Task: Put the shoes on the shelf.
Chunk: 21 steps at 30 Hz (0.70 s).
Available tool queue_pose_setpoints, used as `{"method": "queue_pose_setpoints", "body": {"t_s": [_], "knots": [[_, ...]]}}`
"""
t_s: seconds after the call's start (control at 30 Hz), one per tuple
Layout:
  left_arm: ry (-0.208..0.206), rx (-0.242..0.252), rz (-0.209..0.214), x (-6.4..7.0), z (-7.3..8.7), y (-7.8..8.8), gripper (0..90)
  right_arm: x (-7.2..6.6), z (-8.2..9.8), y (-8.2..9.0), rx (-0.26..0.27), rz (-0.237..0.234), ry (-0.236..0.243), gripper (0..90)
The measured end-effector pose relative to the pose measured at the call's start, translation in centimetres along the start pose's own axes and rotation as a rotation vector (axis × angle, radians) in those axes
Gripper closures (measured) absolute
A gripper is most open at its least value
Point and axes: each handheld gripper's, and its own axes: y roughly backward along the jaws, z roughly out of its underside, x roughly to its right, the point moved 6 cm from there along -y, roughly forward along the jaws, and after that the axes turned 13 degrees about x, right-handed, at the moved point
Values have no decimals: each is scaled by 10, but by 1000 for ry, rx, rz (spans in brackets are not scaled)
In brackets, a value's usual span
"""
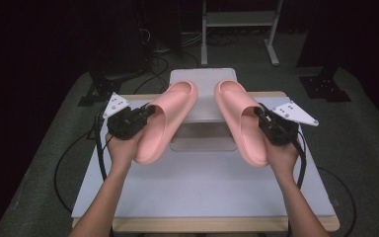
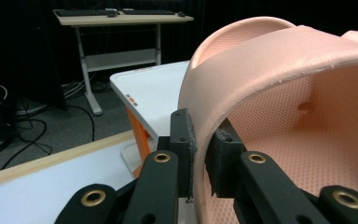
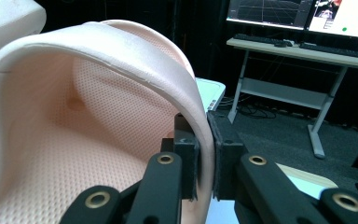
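Left gripper [image 2: 200,154] fingers tight on left slipper [image 1: 165,121] strap, right gripper [image 3: 204,154] likewise on right slipper [image 1: 241,121].

White table [image 1: 202,190] with wooden edge, small white stand [image 1: 203,79] at rear, desks with keyboards [image 2: 121,12] and monitors [image 3: 303,11] beyond.

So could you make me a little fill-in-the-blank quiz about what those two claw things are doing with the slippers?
1. Each gripper holds one ____ slipper.
2. The left gripper has its jaws shut on the left slipper's ____.
3. The right gripper holds the right slipper ____ the white table.

Missing words: pink; strap; above
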Motion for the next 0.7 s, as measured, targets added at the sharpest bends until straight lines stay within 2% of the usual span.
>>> {"method": "queue_pose_setpoints", "body": {"t_s": [0.7], "knots": [[24,-8,-32,-17,-8,-39,818,4,-11,-41,-27,14,-11,827]]}}
